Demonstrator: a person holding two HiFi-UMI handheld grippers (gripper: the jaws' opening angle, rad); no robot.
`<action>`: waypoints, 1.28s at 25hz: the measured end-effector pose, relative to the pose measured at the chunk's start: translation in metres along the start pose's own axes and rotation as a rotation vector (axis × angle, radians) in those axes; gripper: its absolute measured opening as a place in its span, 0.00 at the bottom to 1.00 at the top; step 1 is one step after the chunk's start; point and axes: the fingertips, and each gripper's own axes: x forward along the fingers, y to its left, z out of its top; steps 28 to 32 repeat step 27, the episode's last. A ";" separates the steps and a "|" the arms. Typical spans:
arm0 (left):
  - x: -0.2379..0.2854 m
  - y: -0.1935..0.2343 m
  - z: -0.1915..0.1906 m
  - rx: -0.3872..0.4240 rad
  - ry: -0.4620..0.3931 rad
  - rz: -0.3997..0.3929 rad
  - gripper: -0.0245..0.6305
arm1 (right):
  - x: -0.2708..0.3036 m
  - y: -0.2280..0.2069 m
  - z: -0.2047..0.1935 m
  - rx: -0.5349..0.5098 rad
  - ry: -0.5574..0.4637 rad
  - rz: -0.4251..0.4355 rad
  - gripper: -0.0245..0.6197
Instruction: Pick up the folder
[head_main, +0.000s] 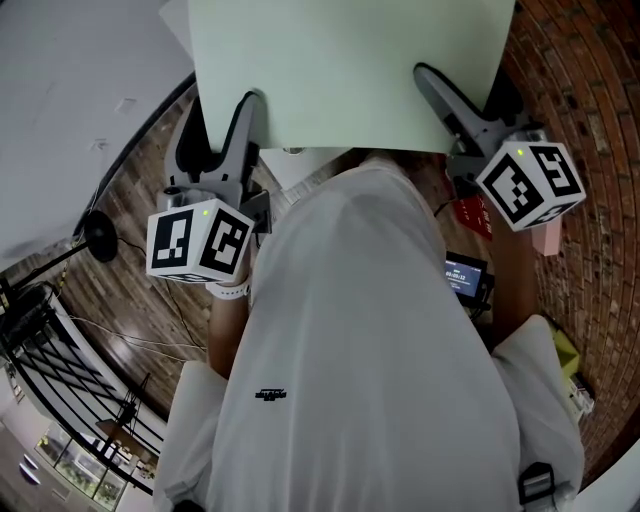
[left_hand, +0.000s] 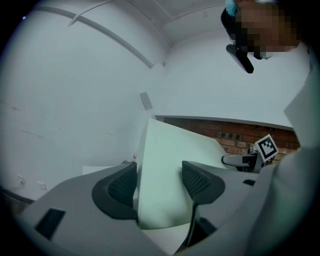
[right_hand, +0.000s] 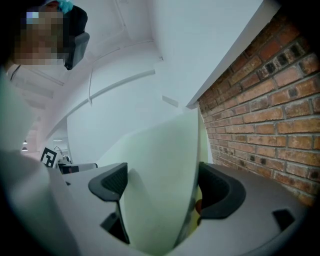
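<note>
Head view: the folder (head_main: 340, 70) is raised in front of me, above the floor (head_main: 140, 190). The left gripper (head_main: 243, 115) takes its left edge and the right gripper (head_main: 440, 88) its right edge.

Left gripper view: both pads (left_hand: 197, 180) press on the pale green folder, which bows between them. The jaws stand wide but clamped on it.

Right gripper view: same finding, with the folder bulging between both pads, clamped. A brick wall (right_hand: 260, 115) is on the right
</note>
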 end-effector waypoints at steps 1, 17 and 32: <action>0.001 0.000 0.001 0.002 0.000 0.000 0.48 | 0.001 -0.001 0.001 0.001 -0.001 0.000 0.73; -0.004 -0.006 -0.010 -0.005 0.013 0.001 0.48 | -0.007 -0.004 -0.011 0.019 0.024 -0.005 0.73; -0.005 -0.003 -0.017 -0.021 0.018 0.013 0.48 | -0.002 -0.005 -0.016 0.019 0.039 0.009 0.73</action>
